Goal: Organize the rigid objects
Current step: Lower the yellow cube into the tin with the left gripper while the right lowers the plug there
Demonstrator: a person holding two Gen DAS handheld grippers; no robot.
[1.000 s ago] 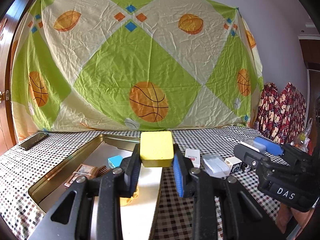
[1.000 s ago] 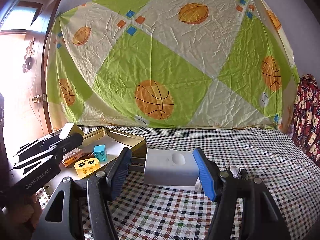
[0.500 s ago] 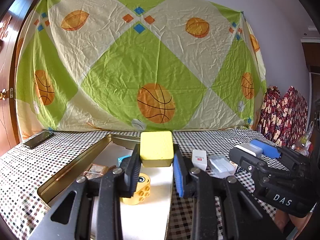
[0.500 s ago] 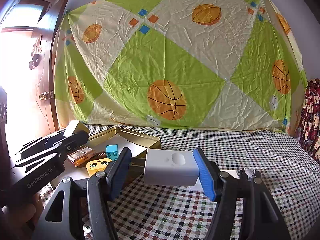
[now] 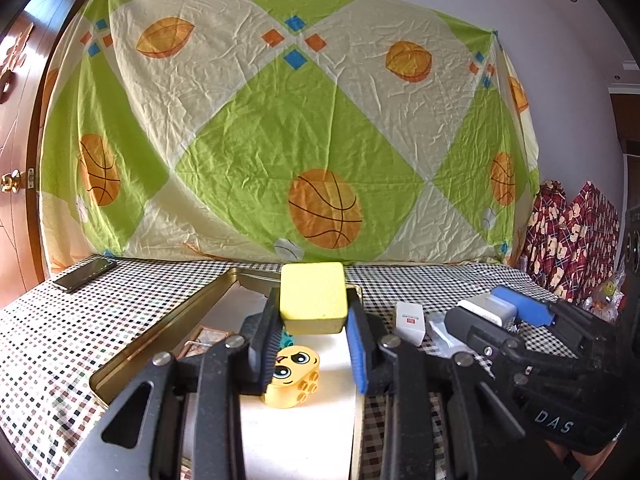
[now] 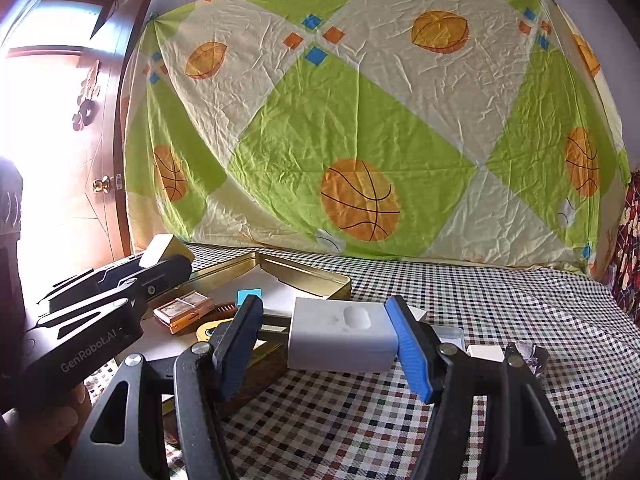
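1. Pinching a yellow block [image 5: 313, 298] with rounded corners and a matte face, the left gripper [image 5: 313, 330] holds it above the gold tin [image 5: 132, 354].
2. Right gripper [image 6: 325, 334] clamps a white block [image 6: 340, 334], dented on top, over the checked cloth [image 6: 500, 292], beside the tin.

Yellow rounded block [image 5: 313, 297] held level in the air over the gold tin tray [image 5: 160, 344], white rounded box [image 6: 342, 334] with a dimpled top held level just right of it, yellow face brick [image 5: 292, 376] lying inside the tray.
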